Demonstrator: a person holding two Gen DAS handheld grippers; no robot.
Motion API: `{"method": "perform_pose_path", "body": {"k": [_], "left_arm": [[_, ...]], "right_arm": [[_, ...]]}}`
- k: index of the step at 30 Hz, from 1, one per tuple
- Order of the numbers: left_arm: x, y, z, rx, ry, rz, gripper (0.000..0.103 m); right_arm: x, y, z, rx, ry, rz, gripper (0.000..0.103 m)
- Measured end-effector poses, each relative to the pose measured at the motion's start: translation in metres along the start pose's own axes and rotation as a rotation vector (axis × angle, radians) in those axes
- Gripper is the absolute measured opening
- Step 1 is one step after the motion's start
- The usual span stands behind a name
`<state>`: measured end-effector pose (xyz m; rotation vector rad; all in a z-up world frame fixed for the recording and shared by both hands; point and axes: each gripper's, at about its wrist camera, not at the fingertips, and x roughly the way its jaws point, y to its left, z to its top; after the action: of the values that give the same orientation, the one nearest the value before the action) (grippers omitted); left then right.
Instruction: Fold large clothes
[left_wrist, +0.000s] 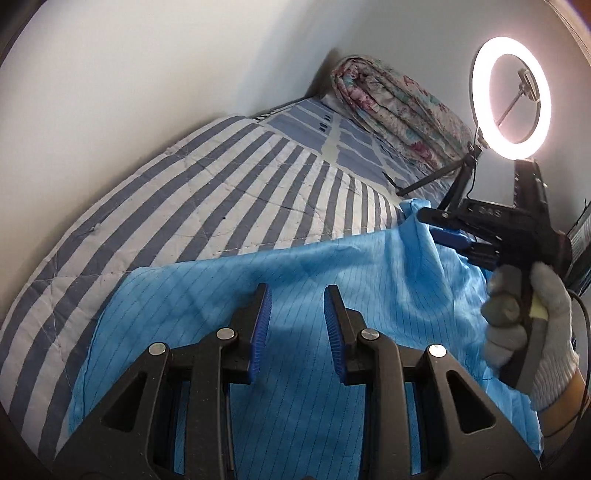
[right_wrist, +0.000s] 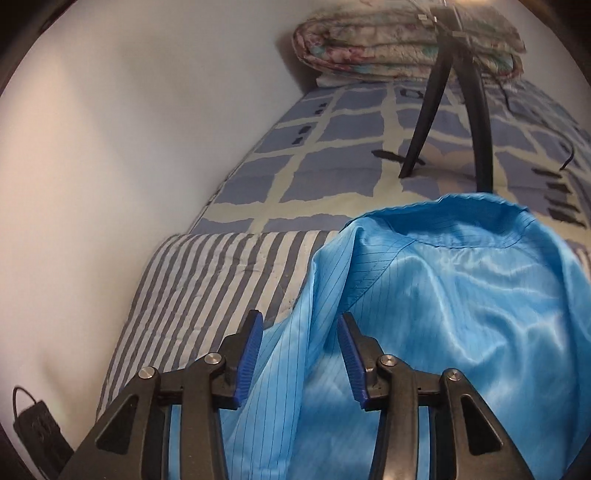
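A large light-blue pinstriped garment (left_wrist: 258, 291) lies spread on a striped bed cover (left_wrist: 207, 192). My left gripper (left_wrist: 297, 295) is open just above the cloth, with nothing between its blue pads. My right gripper (left_wrist: 432, 225), held by a gloved hand (left_wrist: 532, 325), hovers over the garment's far right edge. In the right wrist view my right gripper (right_wrist: 301, 325) is open over a raised fold of the garment (right_wrist: 443, 295), with cloth lying under and between the fingers but not pinched.
A white wall (left_wrist: 129, 92) runs along the bed's left side. A folded floral quilt (left_wrist: 399, 107) lies at the head of the bed. A lit ring light (left_wrist: 511, 98) on a black tripod (right_wrist: 436, 96) stands on the blue checked sheet (right_wrist: 332, 147). A black box with a cord (right_wrist: 37, 424) sits low left.
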<state>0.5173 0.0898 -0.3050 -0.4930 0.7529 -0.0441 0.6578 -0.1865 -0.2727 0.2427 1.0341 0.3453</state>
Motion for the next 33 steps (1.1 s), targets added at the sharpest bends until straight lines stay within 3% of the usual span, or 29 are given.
{"method": "perform_pose_path", "body": {"k": [5, 8, 10, 12, 14, 19, 20, 23, 26, 28, 29, 30, 33], "left_arm": [[0.004, 0.001, 0.0, -0.011, 0.02, 0.003, 0.029], [0.003, 0.001, 0.001, -0.012, 0.015, 0.0, 0.029], [0.003, 0.0, 0.0, -0.008, 0.014, 0.006, 0.029], [0.003, 0.0, 0.0, -0.01, 0.017, 0.006, 0.029], [0.004, 0.001, 0.001, -0.017, 0.022, 0.008, 0.029], [0.008, 0.003, 0.003, -0.031, 0.036, 0.02, 0.029], [0.008, 0.003, 0.003, -0.031, 0.034, 0.018, 0.029], [0.008, 0.002, 0.002, -0.024, 0.029, 0.026, 0.029], [0.007, 0.001, 0.001, -0.018, 0.023, 0.027, 0.029], [0.007, 0.001, 0.001, -0.017, 0.018, 0.026, 0.029], [0.007, 0.001, 0.001, -0.014, 0.018, 0.027, 0.029], [0.007, 0.001, 0.001, -0.013, 0.018, 0.026, 0.029], [0.006, 0.001, 0.0, -0.013, 0.018, 0.023, 0.029]], "right_arm": [[0.007, 0.005, 0.003, -0.007, 0.008, 0.036, 0.037], [0.007, 0.012, 0.001, -0.05, 0.035, 0.001, 0.037], [0.009, 0.016, -0.002, -0.098, 0.066, -0.033, 0.031], [0.009, 0.02, -0.007, -0.149, 0.103, -0.062, 0.006], [0.002, 0.019, -0.013, -0.186, 0.114, -0.086, 0.001], [-0.036, -0.031, -0.025, -0.033, 0.058, -0.03, 0.0], [-0.038, -0.043, -0.026, 0.0, 0.058, -0.044, 0.0], [-0.039, -0.073, -0.025, 0.049, 0.067, -0.211, 0.005], [-0.048, -0.076, -0.017, 0.054, 0.019, -0.147, 0.007], [-0.053, -0.066, -0.009, 0.025, -0.029, -0.09, 0.02], [-0.055, -0.057, -0.004, 0.005, -0.05, -0.07, 0.042], [-0.055, -0.048, 0.001, -0.015, -0.06, -0.06, 0.055], [-0.034, -0.016, 0.017, -0.118, -0.038, -0.124, 0.053]]}}
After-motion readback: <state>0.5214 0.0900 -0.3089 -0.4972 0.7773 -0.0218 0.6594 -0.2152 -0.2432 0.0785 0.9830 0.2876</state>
